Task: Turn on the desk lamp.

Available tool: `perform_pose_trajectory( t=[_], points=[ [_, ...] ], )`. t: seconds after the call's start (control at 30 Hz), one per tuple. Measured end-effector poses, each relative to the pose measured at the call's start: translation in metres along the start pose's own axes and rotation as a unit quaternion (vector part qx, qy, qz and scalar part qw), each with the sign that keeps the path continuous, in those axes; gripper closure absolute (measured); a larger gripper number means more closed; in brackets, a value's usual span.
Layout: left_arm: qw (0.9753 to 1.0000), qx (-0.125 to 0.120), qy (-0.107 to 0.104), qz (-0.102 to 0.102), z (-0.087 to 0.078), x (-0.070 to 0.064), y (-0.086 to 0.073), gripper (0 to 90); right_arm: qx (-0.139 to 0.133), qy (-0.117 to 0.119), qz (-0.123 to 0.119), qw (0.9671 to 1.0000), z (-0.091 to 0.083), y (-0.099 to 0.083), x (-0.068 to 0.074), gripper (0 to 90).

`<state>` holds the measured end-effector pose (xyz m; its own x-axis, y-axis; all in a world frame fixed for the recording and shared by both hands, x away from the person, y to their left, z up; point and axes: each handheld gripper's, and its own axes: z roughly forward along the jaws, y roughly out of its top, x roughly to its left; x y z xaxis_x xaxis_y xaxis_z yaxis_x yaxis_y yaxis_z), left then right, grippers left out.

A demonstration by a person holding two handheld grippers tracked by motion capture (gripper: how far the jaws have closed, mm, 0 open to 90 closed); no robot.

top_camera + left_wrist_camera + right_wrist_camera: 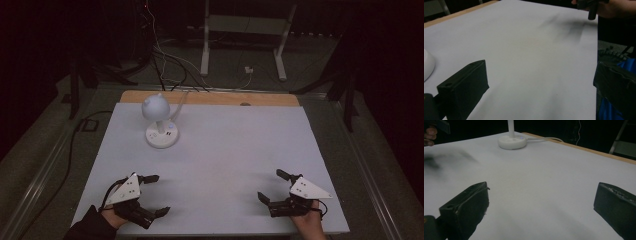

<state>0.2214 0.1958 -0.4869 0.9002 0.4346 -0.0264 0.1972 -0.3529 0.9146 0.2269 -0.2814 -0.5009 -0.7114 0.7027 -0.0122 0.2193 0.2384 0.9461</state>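
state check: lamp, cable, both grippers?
Small white desk lamp with round head and round base: upright on the white table sheet, head not visibly lit, faint bluish dot on its base.
White lamp cable: attached, trailing off the far table edge.
Left gripper: open, black fingers wide apart, holding nothing.
Right gripper: open, holding nothing.

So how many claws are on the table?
2. The left claw is at the near left corner, the right claw at the near right; both are wide open.

Dim room, dark surround; white table (225, 150) softly lit from above; faint shadows; near foreground blurred.
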Motion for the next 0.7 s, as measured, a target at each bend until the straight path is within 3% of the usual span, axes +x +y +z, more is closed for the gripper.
perform_pose_trajectory(
  t=[0.53,0.7],
  points=[
    [0.9999,-0.013,-0.008,0.008,0.000,0.002,0.020,0.2,-0.002,-0.001,0.004,1.0000,0.000,0.000,0.000,0.0],
    [0.9998,-0.016,0.001,0.007,0.001,0.007,0.026,0.2,-0.002,-0.001,0.005,1.0000,0.000,0.000,0.000,0.0]
  ],
)
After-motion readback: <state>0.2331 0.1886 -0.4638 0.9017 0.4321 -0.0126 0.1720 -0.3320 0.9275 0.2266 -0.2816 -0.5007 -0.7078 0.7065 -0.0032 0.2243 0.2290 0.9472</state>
